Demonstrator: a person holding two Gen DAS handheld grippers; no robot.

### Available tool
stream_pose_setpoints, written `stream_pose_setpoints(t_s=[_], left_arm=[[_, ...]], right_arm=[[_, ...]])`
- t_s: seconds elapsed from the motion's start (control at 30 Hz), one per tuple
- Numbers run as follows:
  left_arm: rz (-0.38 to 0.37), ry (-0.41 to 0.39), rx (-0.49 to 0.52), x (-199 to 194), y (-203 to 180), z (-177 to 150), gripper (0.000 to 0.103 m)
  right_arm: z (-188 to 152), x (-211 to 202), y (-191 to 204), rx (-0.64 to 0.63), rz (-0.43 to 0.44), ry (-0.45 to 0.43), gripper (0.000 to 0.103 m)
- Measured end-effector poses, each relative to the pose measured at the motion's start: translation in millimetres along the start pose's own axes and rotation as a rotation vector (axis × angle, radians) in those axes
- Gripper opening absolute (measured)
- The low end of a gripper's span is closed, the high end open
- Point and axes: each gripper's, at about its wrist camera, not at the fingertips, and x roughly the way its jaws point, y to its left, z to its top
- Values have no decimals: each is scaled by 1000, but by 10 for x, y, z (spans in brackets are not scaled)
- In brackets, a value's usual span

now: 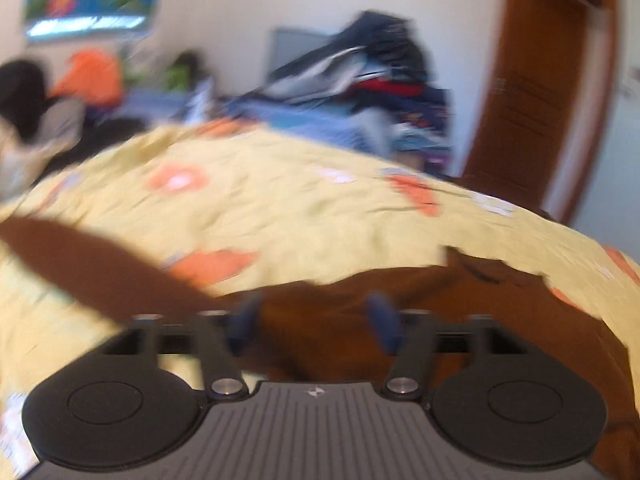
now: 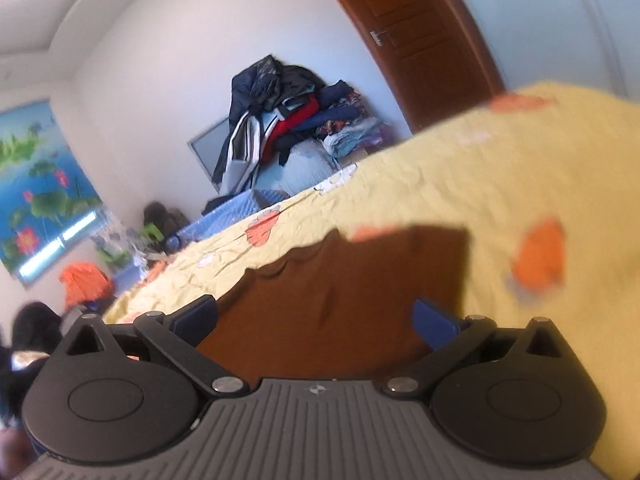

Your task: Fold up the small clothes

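Folding looks partly done, as a judgement: the small brown cloth garment (image 1: 360, 320) lies on the yellow quilted bedspread with orange flowers (image 1: 280, 208), its near part bunched, one long strip trailing left, edges uneven. The left gripper (image 1: 316, 320) has its blue pads spread apart over the cloth, pressing nothing. The right gripper (image 2: 316, 320) stands wide too, the brown garment (image 2: 340, 300) lying between its jaws, unclamped. Smoothing and further folds seem left.

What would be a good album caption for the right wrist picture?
Open right gripper with blue fingers poised over a brown garment on a yellow flowered bedspread.
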Motion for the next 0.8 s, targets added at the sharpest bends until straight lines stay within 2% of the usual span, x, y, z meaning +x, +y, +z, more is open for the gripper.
stream_pose_setpoints(t_s=[0.07, 0.13, 0.2, 0.23, 0.27, 0.3, 0.37, 0.4, 0.47, 0.53, 0.57, 0.63, 0.67, 0.73, 0.8], left_arm=[[-61, 50, 76, 148, -216, -43, 80], [-99, 126, 137, 350, -371, -100, 80], [-88, 214, 133, 602, -363, -179, 81], [-77, 185, 155, 659, -329, -227, 83], [-69, 163, 182, 685, -296, -262, 84], [-85, 156, 196, 677, -262, -269, 84], [-140, 165, 176, 593, -169, -197, 84], [-161, 139, 153, 538, -84, -149, 84], [-133, 80, 99, 503, 126, 39, 84], [-89, 78, 47, 627, 326, 289, 83], [-72, 103, 47, 746, 389, 408, 83], [-89, 160, 97, 1001, 401, 548, 83], [-115, 191, 128, 1120, 361, 586, 83], [-228, 296, 158, 1370, 274, 614, 83], [-259, 348, 172, 1511, 149, 548, 83]], right_arm=[[121, 341, 93, -81, -42, 49, 103], [123, 748, 143, -176, -106, 142, 103], [27, 1077, 122, -238, -192, 251, 102], [-52, 1167, 81, -265, -215, 284, 103], [-150, 1146, 124, -355, -218, 247, 103], [-242, 1150, 160, -423, -237, 249, 103], [-270, 1102, 196, -429, -241, 243, 103], [-274, 1090, 196, -429, -239, 242, 103], [-264, 1067, 192, -422, -233, 238, 103], [-234, 1066, 188, -420, -229, 236, 103], [-232, 1061, 185, -417, -228, 234, 103], [-230, 1086, 173, -419, -231, 234, 103], [-232, 1086, 179, -419, -232, 234, 103], [-236, 1105, 180, -418, -233, 232, 103], [-237, 1108, 180, -417, -233, 230, 103]])
